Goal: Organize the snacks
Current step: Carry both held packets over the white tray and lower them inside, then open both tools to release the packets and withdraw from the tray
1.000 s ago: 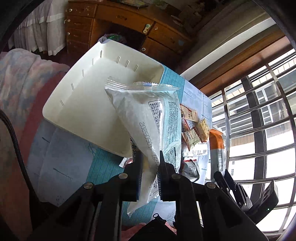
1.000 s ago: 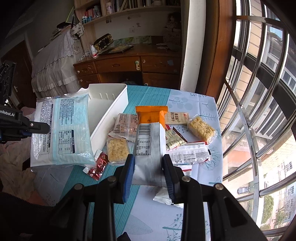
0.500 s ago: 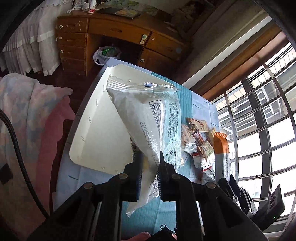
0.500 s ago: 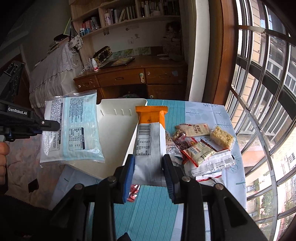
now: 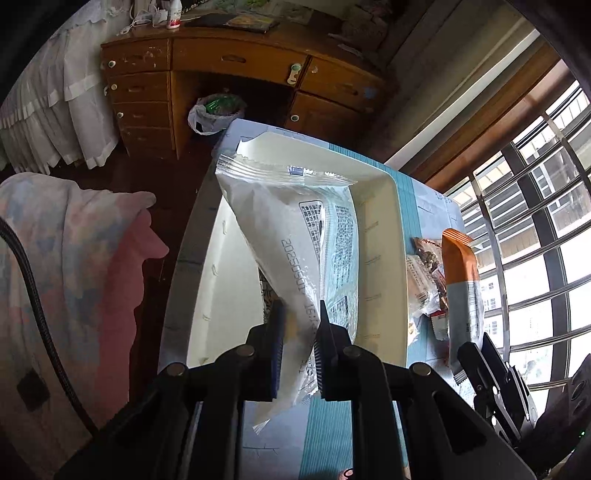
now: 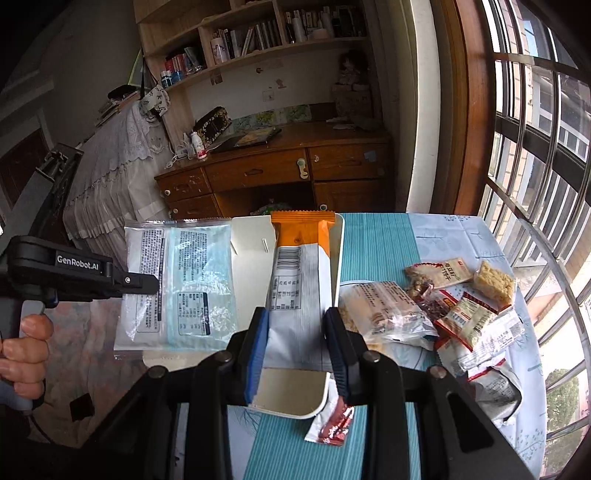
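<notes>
A: Left gripper [image 5: 298,325]?
B: Pinching the pale blue packet [image 5: 295,236] near its bottom end; long axis runs forward past the fingertips, over the white tray [image 5: 384,266].
A: Right gripper [image 6: 295,328]?
B: Clamped on the orange-topped packet [image 6: 299,273], orange end pointing away.

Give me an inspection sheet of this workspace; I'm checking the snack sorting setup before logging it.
Surface: table with teal striped and pale patterned cloth.
Job's things: white tray on the table; pale blue packet and orange-topped packet held above it.
Clutter: loose snack pile right of the tray; small red packet at its near corner.
Grippers: left gripper shut on the pale blue packet; right gripper shut on the orange-topped packet.
Cables: black cable at left.
Surroundings: wooden desk, bookshelf, barred window.
</notes>
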Demonstrator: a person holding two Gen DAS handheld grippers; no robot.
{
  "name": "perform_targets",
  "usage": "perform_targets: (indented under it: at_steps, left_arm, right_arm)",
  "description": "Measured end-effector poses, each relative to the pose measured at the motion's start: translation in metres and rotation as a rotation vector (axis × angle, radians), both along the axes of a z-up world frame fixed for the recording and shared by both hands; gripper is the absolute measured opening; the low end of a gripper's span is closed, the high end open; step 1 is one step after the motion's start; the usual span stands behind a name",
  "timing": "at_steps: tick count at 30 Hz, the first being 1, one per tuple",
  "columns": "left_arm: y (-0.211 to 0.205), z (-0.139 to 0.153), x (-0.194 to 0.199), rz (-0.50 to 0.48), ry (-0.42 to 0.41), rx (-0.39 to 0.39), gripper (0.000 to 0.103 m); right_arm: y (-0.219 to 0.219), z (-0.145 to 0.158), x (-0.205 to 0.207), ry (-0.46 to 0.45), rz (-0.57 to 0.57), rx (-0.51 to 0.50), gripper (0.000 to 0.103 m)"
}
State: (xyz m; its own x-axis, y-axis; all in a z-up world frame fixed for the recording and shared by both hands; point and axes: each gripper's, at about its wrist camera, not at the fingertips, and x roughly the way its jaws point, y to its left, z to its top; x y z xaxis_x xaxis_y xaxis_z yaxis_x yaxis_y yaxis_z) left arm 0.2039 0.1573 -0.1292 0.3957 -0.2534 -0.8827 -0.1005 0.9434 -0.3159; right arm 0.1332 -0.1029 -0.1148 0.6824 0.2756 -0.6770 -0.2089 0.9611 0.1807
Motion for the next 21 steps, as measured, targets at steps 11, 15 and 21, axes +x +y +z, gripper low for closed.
perform_targets:
  at_steps: [11,15,21]
  left_arm:
    - [0.005,-0.009,0.018,-0.023,-0.033,-0.064,0.016]
    - [0.001,0.0,0.013,-0.033,-0.066,-0.02,0.025]
    - [-0.004,0.008,0.001,-0.025,-0.063,0.027,0.032]
  right_arm:
    - [0.033,-0.015,0.019,0.012,-0.013,-0.023,0.033]
    - [0.038,-0.027,0.025,0.08,0.003,-0.033,0.044]
    - [0.036,-0.033,0.021,0.113,-0.001,-0.033,0.051]
